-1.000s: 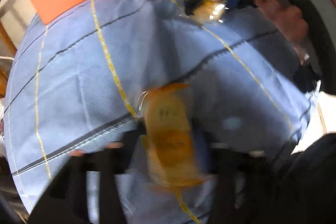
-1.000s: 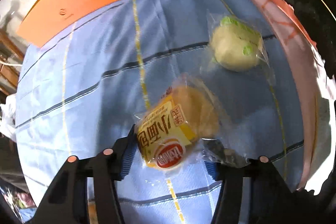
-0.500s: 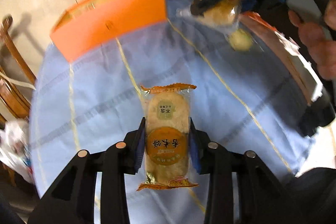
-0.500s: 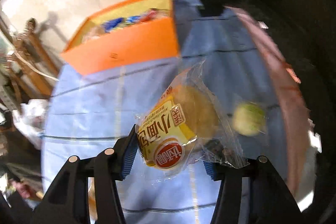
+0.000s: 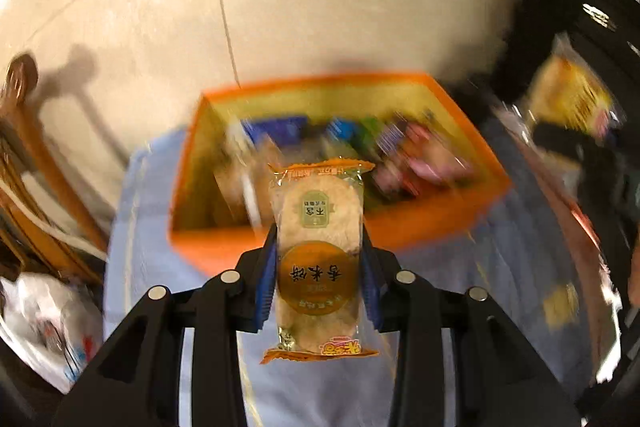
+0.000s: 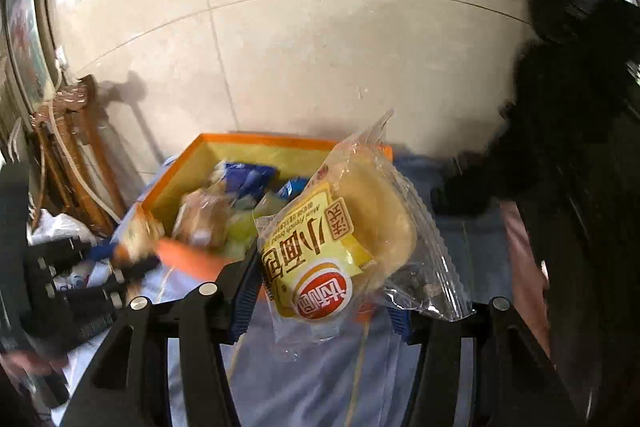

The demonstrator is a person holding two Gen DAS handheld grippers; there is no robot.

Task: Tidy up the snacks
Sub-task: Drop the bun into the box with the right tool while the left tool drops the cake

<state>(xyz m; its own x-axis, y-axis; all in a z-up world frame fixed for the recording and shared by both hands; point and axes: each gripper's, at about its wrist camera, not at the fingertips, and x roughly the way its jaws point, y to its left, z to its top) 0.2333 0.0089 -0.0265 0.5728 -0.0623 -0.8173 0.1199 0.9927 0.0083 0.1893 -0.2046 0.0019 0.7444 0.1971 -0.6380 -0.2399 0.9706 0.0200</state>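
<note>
left hand-held gripper (image 5: pixel 320 281) clamps rice cracker packet (image 5: pixel 319 259) lengthwise toward orange box (image 5: pixel 404 227).

Snacks (image 5: pixel 400 155) lie in the box (image 5: pixel 420 223) on the tablecloth (image 5: pixel 500 267).

A home dining area: carved wooden chairs (image 6: pixel 76 155) against a beige tiled wall (image 6: pixel 320 47), a framed picture (image 6: pixel 24 23), and a blue checked tablecloth (image 5: pixel 500 267).

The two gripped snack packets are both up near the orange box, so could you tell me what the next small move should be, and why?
Probably carry the left gripper forward over the orange box before letting go: it is shut on the rice cracker packet, short of the box's near wall. The right gripper holds the bread packet likewise.
</note>
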